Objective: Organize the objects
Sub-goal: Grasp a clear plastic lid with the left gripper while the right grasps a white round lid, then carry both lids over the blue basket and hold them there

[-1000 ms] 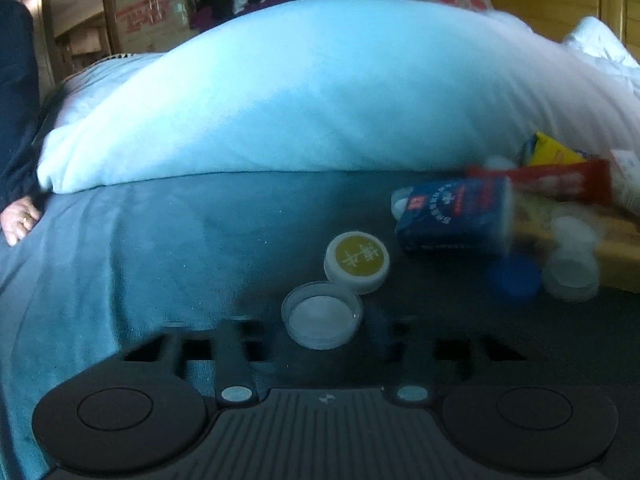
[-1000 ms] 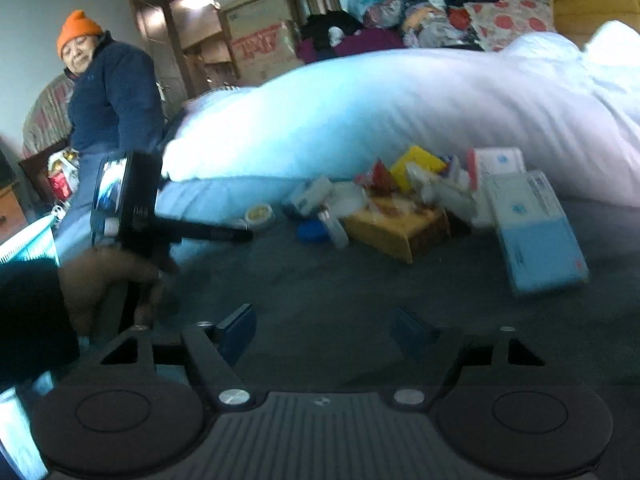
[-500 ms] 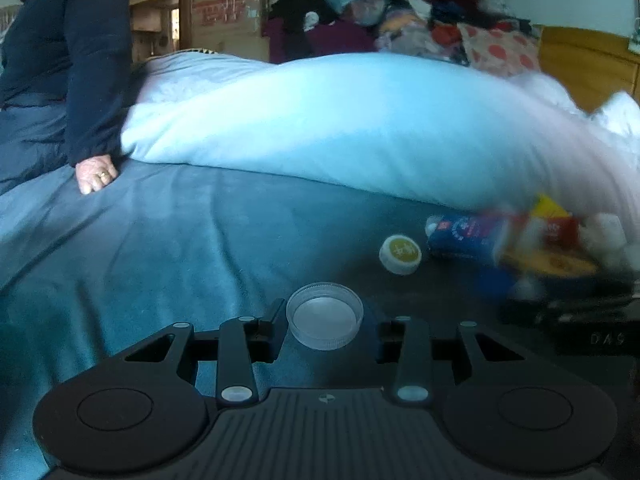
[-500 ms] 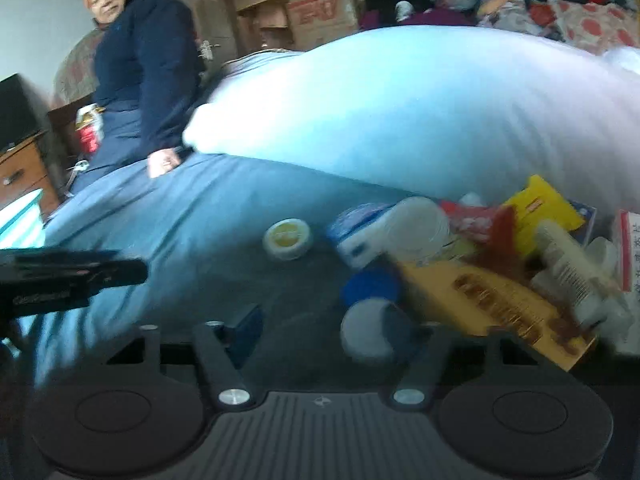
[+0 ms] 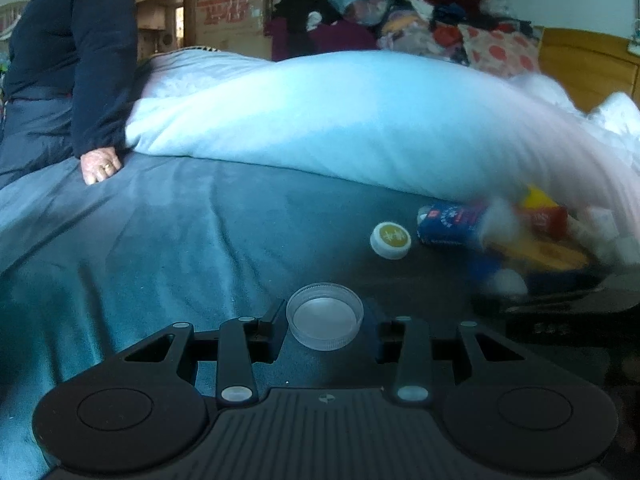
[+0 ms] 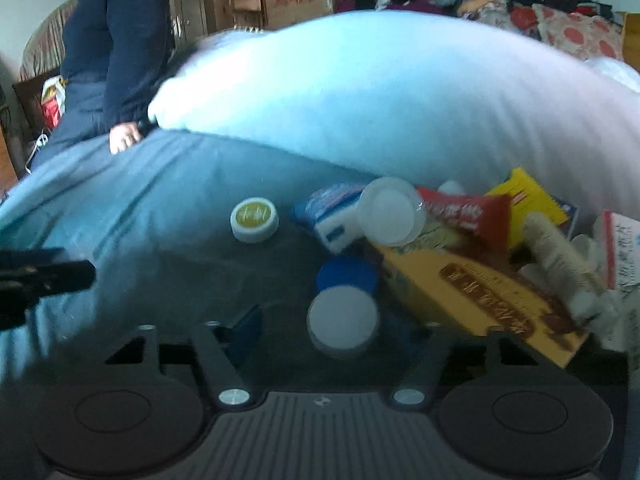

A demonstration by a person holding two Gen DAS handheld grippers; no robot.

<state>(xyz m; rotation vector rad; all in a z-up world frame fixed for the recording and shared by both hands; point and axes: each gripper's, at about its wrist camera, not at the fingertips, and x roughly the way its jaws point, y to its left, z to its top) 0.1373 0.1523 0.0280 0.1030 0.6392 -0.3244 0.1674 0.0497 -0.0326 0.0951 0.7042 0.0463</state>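
My left gripper [image 5: 326, 326] is shut on a clear round plastic lid [image 5: 325, 316], held just above the blue blanket. Beyond it a small white jar with a yellow top [image 5: 390, 240] lies by a dark blue box [image 5: 448, 224]. My right gripper [image 6: 336, 336] is open, low over the blanket. A white round cap [image 6: 342, 322] sits between its fingers, with a blue cap [image 6: 346, 276] right behind it. Further back is a pile: the yellow-top jar [image 6: 255, 219], an orange box [image 6: 480, 292], a red sachet [image 6: 468, 216], a clear cup [image 6: 390, 210] and a white tube [image 6: 560, 256].
A big white duvet [image 5: 340, 120] bulges across the bed behind the pile. A person in a dark jacket sits on the bed's left edge, one hand [image 5: 100, 166] on the blanket [image 5: 160, 240]. The left gripper [image 6: 40, 276] shows at the right view's left edge.
The left gripper carried the lid back and leftward, so the yellow-top jar and pile now lie farther off. The right gripper closed in on the pile until the white cap sat between its fingers.
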